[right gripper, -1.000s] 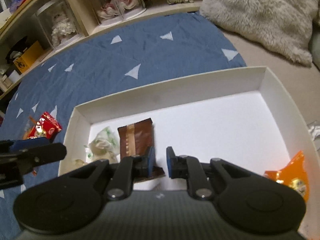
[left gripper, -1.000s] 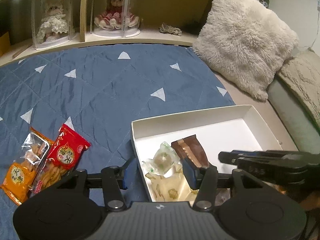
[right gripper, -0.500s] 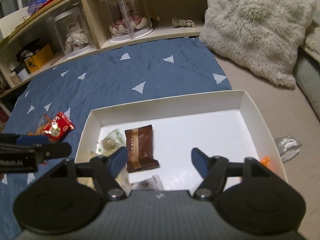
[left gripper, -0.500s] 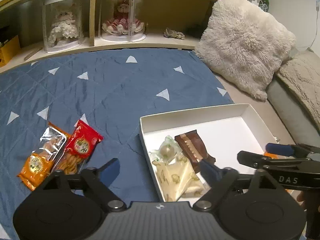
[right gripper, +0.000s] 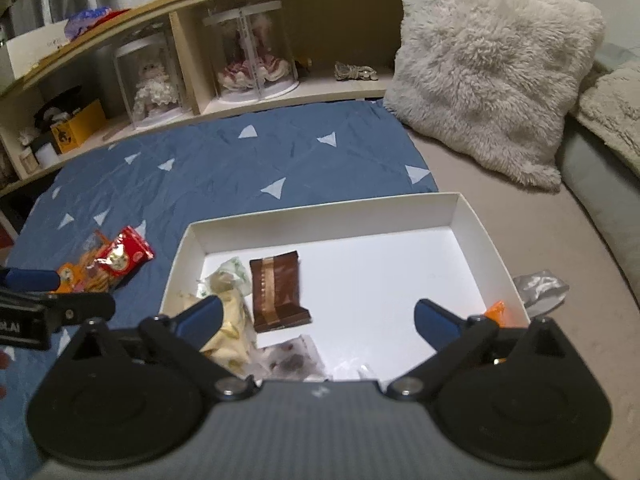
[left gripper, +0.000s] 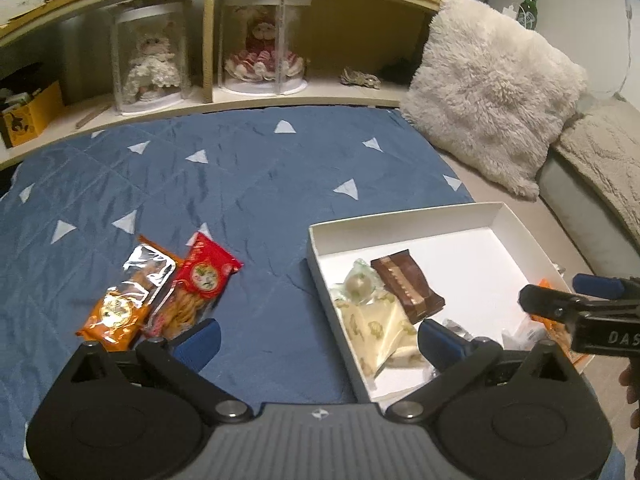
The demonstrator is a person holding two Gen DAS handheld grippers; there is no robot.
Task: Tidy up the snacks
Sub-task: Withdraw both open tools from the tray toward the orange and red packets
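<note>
- The left tongs (left gripper: pixel 316 340) have just been opening and now stand spread wide with nothing between the pads; a second ago they were closer together, low over the left end of the white box (left gripper: pixel 408 220). They have since backed off and risen, so more of the blue quilt (left gripper: pixel 240 184) shows under them.
- The right tongs (right gripper: pixel 316 318) have likewise just been opening from fully shut to wide apart, empty, and have pulled up and away from the box floor.
- Just beyond the pads, the left end of the box holds a pale yellow patterned packet (left gripper: pixel 380 328), a round sweet in clear green-white wrap (left gripper: pixel 358 282) and a brown chocolate bar packet (right gripper: pixel 276 290), lying loose and touching one another. A clear wrapper with dark pieces (right gripper: pixel 294 358) lies at the near edge.
- I judge both releases are finished; those snacks count as placed, and the rest of the box floor is free.
- Still outside: an orange snack pack (left gripper: pixel 120 304) and a red cracker pack (left gripper: pixel 198 284) side by side on the quilt, left of the box, near the left tongs.
- To the right, an orange wrapper (right gripper: pixel 496 312) sits against the box's outer wall, and a grey foil packet (right gripper: pixel 540 286) lies just beyond it.
- These four look like the likely next pickups.
- Farther back, a fluffy cream pillow (right gripper: pixel 488 68) and a shelf (left gripper: pixel 304 92) with cased dolls.
</note>
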